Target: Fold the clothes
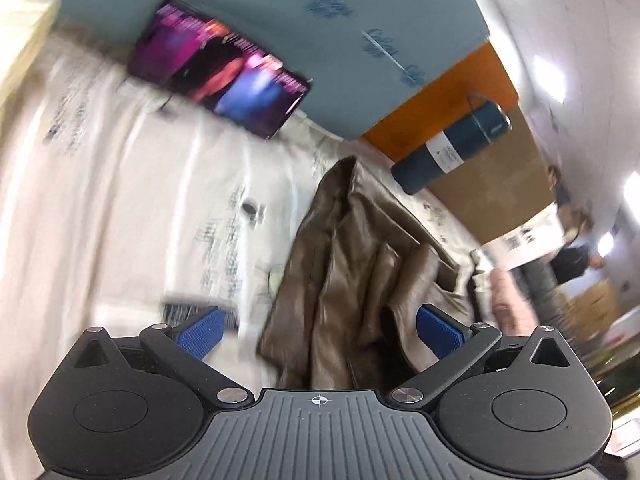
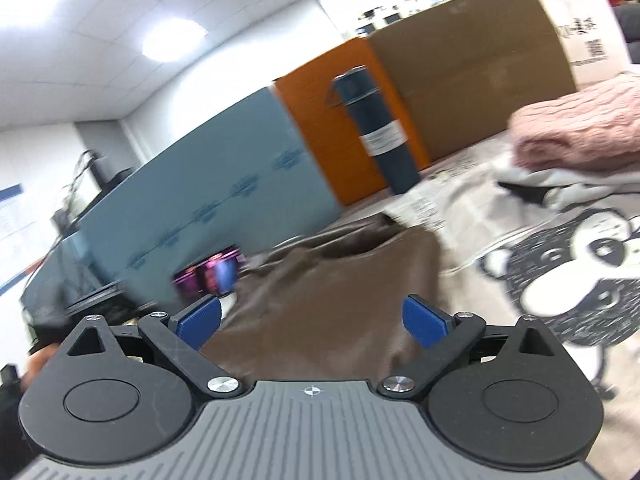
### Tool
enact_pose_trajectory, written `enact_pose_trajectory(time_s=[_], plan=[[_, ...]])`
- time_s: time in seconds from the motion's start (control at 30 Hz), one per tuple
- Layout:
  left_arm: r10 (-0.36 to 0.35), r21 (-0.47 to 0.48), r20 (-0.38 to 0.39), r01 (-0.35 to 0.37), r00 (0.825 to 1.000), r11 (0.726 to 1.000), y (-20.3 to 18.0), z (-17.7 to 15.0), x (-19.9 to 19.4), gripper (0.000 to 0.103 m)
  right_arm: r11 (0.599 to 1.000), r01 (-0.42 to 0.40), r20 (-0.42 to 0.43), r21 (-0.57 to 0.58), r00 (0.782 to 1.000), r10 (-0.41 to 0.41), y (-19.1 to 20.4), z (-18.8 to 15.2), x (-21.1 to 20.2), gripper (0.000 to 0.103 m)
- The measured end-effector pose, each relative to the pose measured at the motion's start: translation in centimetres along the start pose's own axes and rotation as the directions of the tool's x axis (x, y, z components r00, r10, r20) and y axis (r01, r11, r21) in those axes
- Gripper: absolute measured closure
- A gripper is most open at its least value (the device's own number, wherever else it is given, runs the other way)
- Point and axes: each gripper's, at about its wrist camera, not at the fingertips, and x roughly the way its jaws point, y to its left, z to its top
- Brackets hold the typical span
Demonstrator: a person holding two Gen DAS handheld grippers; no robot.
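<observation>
A crumpled brown satin garment (image 1: 352,264) lies on the white printed table cover (image 1: 120,200). My left gripper (image 1: 318,330) is open above its near edge, blue pads (image 1: 200,330) spread wide, nothing held. In the right wrist view the same brown garment (image 2: 332,300) lies bunched between and beyond the jaws. My right gripper (image 2: 312,320) is open, pads (image 2: 424,322) wide apart, just over the cloth. Both views are motion-blurred.
A lit phone (image 1: 220,68) leans on a blue panel (image 1: 280,8). A dark blue bottle (image 1: 452,144) stands by an orange panel and a cardboard box (image 2: 472,64). A grey panda-print garment (image 2: 560,264) and a pink knit (image 2: 580,128) lie at the right.
</observation>
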Motion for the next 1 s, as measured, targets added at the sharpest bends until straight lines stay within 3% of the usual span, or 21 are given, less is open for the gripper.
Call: enact_pose_trajectory(time_s=[0.13,0.27,0.4,0.47,0.6,0.7,0.8,0.87,0.9,0.93,1.0], plan=[[-0.07,-0.034,-0.056,0.068,0.996,0.997,-0.4,-3.2,-1.5,0.0,0.998,0.034,-0.032,0.062,0.999,-0.032,-1.9,0.8,1.5,0.005],[-0.028,0.033,-0.086,0.031,0.996,0.999,-2.3,-5.1,-0.8,0.0,0.989,0.056,-0.078,0.14,0.996,-0.045,-3.6,1.4,3.4,0.005],[-0.061,0.015,-0.142,0.063,0.988,0.998,-2.9,-5.6,1.5,0.0,0.983,0.052,-0.103,0.176,0.994,-0.035,-4.3,1.5,4.7,0.005],[-0.086,-0.002,-0.11,0.087,0.99,0.996,-2.8,-5.4,2.3,0.0,0.981,0.048,-0.113,0.189,0.993,-0.027,-4.5,1.5,5.3,0.005],[-0.14,-0.137,-0.022,0.136,0.99,0.981,-1.8,-4.3,3.7,0.0,0.976,0.039,-0.132,0.215,0.991,-0.01,-5.0,1.4,6.4,0.005],[-0.158,-0.135,0.059,0.165,0.986,0.977,-1.5,-4.3,3.8,0.0,0.971,0.033,-0.146,0.235,0.989,0.002,-5.4,1.4,7.2,0.005],[-0.169,-0.102,0.152,0.186,0.974,0.977,-1.5,-4.8,3.6,0.002,0.967,0.027,-0.16,0.255,0.987,0.015,-5.7,1.3,8.0,0.022],[-0.142,-0.078,0.19,0.159,0.971,0.984,-1.6,-4.8,3.8,0.015,0.963,0.023,-0.169,0.268,0.985,0.024,-5.9,1.3,8.6,0.038],[-0.125,-0.083,0.201,0.144,0.972,0.986,-1.3,-4.7,3.8,0.031,0.961,0.021,-0.173,0.274,0.984,0.028,-6.1,1.3,8.9,0.042],[-0.107,-0.098,0.209,0.13,0.972,0.987,-0.9,-4.5,3.7,0.041,0.96,0.019,-0.178,0.281,0.984,0.032,-6.2,1.3,9.2,0.048],[-0.092,-0.113,0.212,0.118,0.973,0.986,-0.7,-4.2,3.6,0.041,0.956,0.01,-0.179,0.292,0.983,0.045,-6.4,1.4,9.5,0.053]])
